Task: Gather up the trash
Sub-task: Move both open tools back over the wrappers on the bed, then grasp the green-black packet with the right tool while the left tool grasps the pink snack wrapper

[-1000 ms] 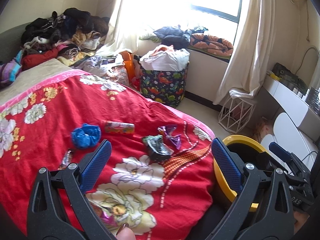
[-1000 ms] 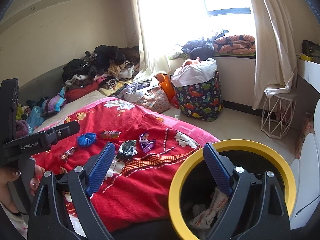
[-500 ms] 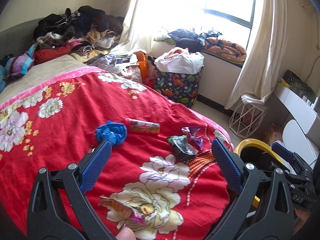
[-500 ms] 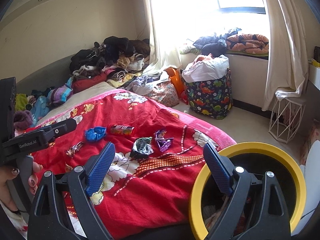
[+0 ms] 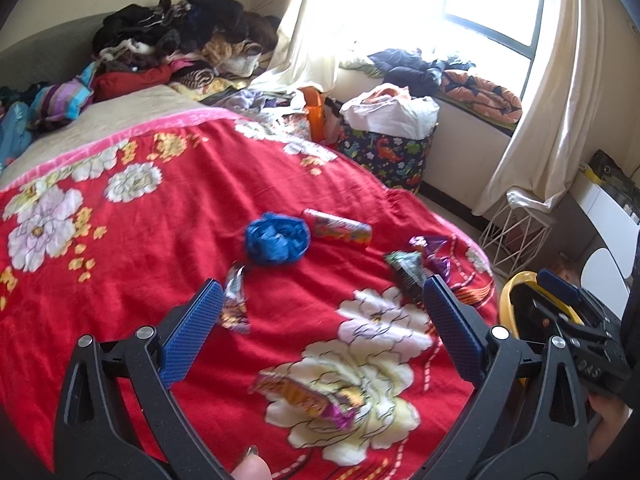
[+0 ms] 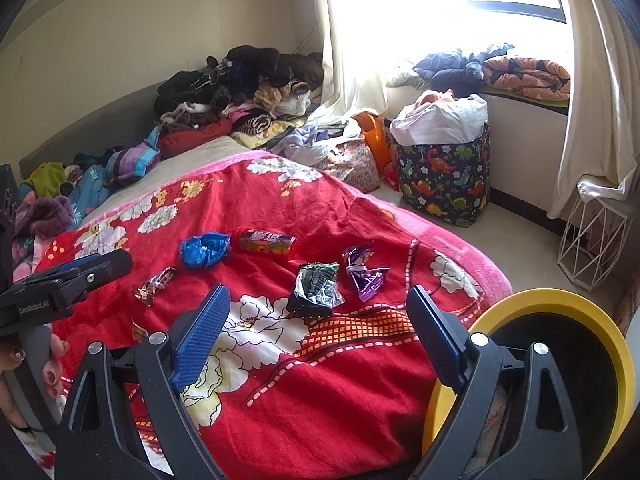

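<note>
1. A red floral blanket (image 6: 320,364) is spread over a bed, with trash scattered across it.
2. The left gripper (image 5: 320,324) is held above the blanket, jaws wide apart and empty; a silver-brown foil wrapper (image 5: 235,300) is seen just beside its left finger.
3. A crumpled orange and pink wrapper (image 5: 308,396) is seen between the left gripper's fingers, lying on the blanket.
4. Farther back lie a crumpled blue plastic bag (image 6: 205,249), a red cylindrical tube (image 6: 267,241), a black foil packet (image 6: 316,289) and a purple foil wrapper (image 6: 364,272).
5. The right gripper (image 6: 318,332) is held open and empty, near the black packet.
6. A yellow-rimmed black bin (image 6: 568,344) stands at the right, beside the bed.
</note>
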{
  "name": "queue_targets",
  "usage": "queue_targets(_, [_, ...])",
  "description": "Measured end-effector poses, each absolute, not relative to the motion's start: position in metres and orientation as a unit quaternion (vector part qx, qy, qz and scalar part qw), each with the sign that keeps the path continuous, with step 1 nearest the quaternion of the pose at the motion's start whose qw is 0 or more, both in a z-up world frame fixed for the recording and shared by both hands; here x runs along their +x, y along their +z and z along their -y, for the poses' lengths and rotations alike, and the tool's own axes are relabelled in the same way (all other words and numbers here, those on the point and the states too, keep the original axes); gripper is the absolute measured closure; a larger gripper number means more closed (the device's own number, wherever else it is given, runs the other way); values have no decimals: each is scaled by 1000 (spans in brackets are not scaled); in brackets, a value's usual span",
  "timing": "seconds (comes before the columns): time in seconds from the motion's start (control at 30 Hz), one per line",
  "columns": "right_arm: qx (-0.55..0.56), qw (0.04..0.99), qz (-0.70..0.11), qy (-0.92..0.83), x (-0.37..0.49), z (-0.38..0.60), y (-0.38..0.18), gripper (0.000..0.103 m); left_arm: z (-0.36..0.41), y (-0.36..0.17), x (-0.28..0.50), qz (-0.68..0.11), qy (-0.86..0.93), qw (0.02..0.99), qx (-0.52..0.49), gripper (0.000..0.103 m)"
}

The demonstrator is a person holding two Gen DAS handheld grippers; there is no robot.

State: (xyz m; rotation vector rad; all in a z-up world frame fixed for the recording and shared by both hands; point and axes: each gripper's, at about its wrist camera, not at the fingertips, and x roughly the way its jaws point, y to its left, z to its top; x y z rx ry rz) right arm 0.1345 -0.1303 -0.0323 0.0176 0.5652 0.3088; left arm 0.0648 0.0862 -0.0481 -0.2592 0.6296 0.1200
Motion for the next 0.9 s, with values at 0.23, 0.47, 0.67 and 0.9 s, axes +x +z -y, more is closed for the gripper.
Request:
queue_targets(0.23, [14,934,-321,157,167,119,-52,16,-100,-70,60,-343,66,926,-145,11])
queue_targets(0.47, [15,921,-358,152,199,107,-74,23,-103,-102,62,-392,61,901,-176,11])
queue_targets(0.67, [8,908,-391,149,221,96,-92,29,-92,-121,64,-419,53,890,-175,16])
queue_targets(0.9, [15,894,-422,147,241,88,-110,52,-88,-131,67,-433,54,883,-172,40])
